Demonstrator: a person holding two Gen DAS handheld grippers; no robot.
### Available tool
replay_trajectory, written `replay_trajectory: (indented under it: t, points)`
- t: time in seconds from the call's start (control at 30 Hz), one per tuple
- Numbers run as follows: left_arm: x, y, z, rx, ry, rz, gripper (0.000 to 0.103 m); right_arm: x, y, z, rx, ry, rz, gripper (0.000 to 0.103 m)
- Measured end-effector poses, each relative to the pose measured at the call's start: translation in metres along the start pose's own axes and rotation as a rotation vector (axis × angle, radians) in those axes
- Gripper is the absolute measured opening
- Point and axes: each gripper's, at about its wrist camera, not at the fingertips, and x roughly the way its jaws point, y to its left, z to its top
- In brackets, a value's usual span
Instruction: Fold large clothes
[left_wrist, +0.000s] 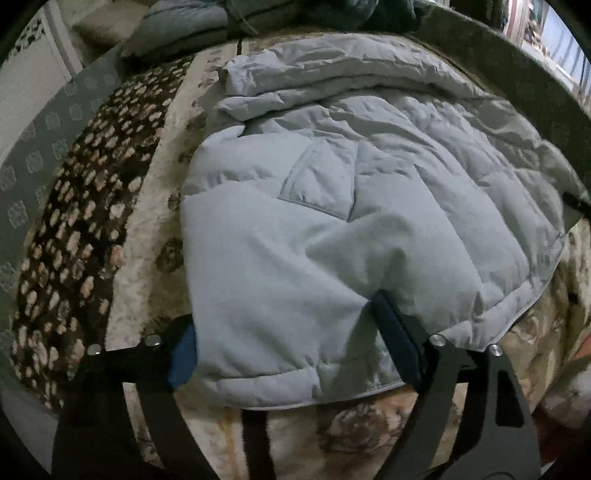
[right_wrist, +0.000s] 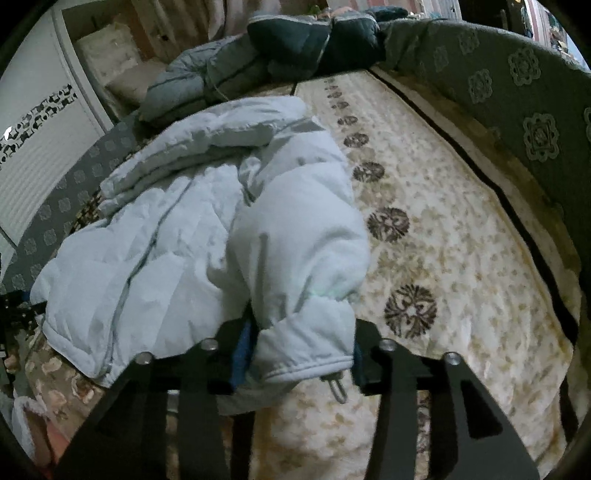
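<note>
Both released: left hand-held gripper (left_wrist: 291, 332) and right hand-held gripper (right_wrist: 299, 350) straddling pale blue jacket (left_wrist: 351, 206) edges; darker coats (right_wrist: 295, 48) ahead, patterned bed blanket (right_wrist: 443, 221) beneath.

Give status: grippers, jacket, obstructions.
Left gripper open, astride jacket hem. Right gripper open around cuff. Jacket part-folded on bed. Nothing in the way.

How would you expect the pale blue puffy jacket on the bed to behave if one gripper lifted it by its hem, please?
The pale blue jacket would probably droop: its quilted panels already crease and fold softly. It likely weighs little for its bulk, given the puffy filling. The smooth shell may slip from the left gripper, whose open jaws straddle the hem.
</note>
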Motion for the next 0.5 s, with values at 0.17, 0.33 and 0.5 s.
replay_trajectory:
  t: [0.17, 0.33, 0.5]
  points:
    - [-0.013, 0.02, 0.012, -0.037, -0.002, -0.021, 0.016, 0.004, -0.009, 0.004, -0.064, 0.035, -0.006, 0.059]
    - [-0.03, 0.036, 0.029, -0.058, -0.028, -0.08, 0.012, 0.005, 0.006, 0.007, -0.186, 0.078, 0.009, 0.039]
    - [-0.027, 0.027, 0.049, -0.025, -0.028, -0.032, 0.01, 0.01, 0.026, 0.023, -0.236, 0.086, -0.005, 0.022]
